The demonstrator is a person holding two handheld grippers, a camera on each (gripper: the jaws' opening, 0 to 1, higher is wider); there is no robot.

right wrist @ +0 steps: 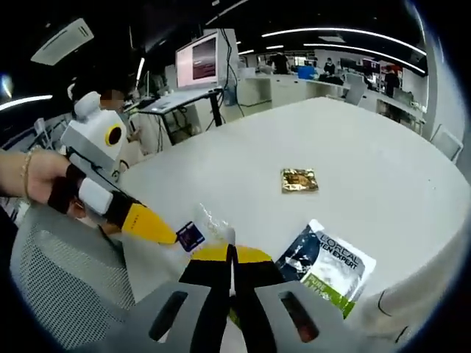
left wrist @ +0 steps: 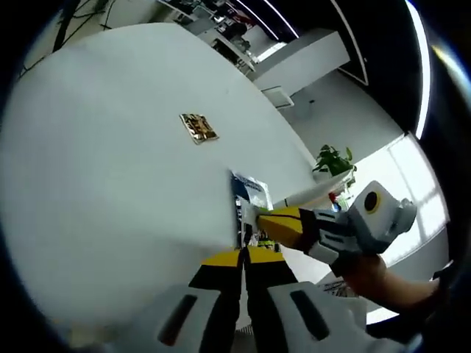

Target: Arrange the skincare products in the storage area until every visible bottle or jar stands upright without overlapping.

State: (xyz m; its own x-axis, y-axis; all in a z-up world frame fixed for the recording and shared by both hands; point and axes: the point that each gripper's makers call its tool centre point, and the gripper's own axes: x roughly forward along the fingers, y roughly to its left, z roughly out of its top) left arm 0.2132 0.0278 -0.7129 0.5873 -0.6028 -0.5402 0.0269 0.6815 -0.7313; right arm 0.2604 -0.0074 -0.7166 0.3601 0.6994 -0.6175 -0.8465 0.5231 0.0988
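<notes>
Yellow-tipped jaws of the right gripper [right wrist: 230, 257] rise nearest the lens in the right gripper view, pressed together; whether they pinch the clear wrapper [right wrist: 215, 223] just ahead cannot be determined. Beneath lies the white table [right wrist: 368, 169]. On it, near its close edge and just right of the jaws, rests a flat L'Oreal sachet [right wrist: 327, 266]. The left gripper [right wrist: 171, 237] enters from the left, tip touching a small purple packet [right wrist: 190, 236]. A gold foil packet [right wrist: 299, 179] lies farther out, well apart.

In the left gripper view, the left gripper's jaws are shut, their grip indeterminable.
</notes>
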